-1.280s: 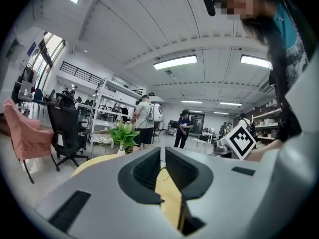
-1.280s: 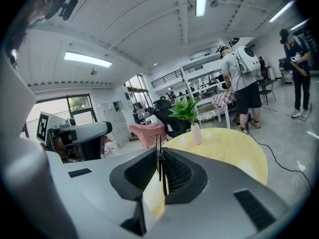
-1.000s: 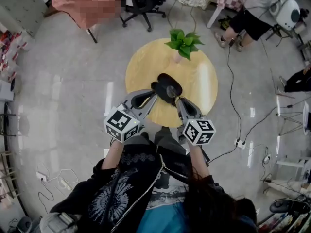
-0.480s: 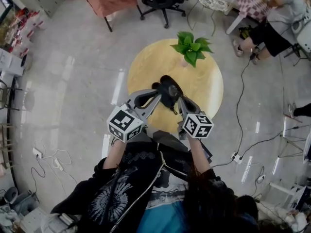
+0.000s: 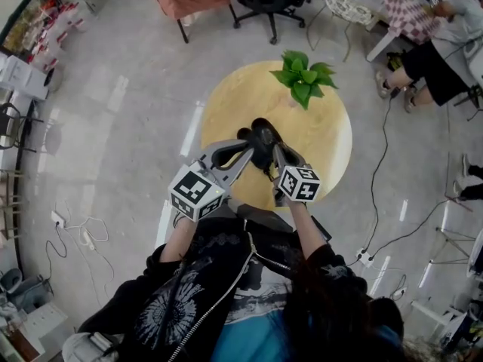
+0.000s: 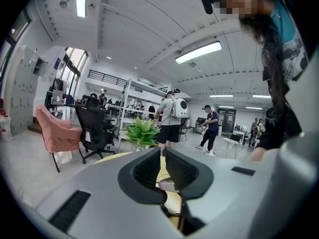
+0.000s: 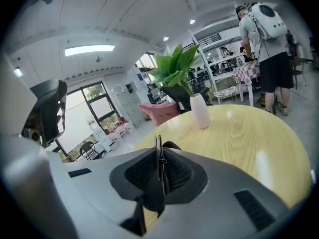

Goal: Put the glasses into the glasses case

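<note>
Both forearms (image 5: 179, 238) extended over round table (image 5: 321, 130). Right gripper (image 5: 275, 155) clamped the glasses (image 7: 161, 161) edge-on, just beside the glasses case (image 5: 263, 133); left gripper (image 5: 246, 148), jaws narrowly apart, at case's left.

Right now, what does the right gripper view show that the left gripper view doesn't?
Only the right gripper view: the glasses, pinched in the right hand-held gripper. Only the left gripper view: a walker in dark clothes and a cap. Both: the yellow table, green plant, pink chair and the person wearing a white backpack.
</note>
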Motion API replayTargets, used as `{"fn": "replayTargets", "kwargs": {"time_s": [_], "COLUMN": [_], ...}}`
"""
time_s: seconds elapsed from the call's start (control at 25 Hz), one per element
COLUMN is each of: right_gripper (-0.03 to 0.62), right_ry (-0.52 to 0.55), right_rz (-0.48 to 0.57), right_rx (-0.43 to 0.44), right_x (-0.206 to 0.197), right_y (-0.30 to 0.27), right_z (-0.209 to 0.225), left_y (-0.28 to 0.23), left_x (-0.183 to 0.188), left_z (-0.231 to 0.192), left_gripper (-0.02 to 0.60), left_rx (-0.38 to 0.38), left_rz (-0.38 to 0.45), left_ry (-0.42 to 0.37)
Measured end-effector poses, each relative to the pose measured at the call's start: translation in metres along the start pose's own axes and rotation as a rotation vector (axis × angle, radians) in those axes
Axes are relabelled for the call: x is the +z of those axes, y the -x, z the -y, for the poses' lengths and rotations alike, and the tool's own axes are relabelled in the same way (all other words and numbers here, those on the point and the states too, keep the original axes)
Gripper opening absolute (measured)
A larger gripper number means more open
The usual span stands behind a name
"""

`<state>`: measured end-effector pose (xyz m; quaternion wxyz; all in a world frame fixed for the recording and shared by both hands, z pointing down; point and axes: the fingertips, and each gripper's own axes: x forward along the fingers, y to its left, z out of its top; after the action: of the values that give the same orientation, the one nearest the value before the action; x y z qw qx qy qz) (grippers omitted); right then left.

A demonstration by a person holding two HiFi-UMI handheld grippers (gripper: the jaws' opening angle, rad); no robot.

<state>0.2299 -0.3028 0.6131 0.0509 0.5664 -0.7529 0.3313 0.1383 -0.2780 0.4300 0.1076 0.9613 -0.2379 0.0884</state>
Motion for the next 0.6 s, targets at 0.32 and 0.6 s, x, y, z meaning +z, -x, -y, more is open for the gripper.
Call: {"fn": "replayTargets", "kwargs": {"time_s": [0.32,0.6], "right_gripper": [0.058,0.058], "right_ry": [0.002,-0.005], "right_rz": [-0.031,-0.067], "right_rx": [-0.024,-0.056], "right_x": [-0.001,-0.014], "right_y": [-0.042,-0.059], "right_z": [0.01,0.023], "left_y": [0.007,0.015], "left_x": [0.001,0.001], "left_z": [-0.009,-0.02], "left_gripper": [0.035,0.035], "left_rx": [0.052,0.086], "left_rz": [-0.018,-0.031], "left_ry": [-0.002,-0.01]}}
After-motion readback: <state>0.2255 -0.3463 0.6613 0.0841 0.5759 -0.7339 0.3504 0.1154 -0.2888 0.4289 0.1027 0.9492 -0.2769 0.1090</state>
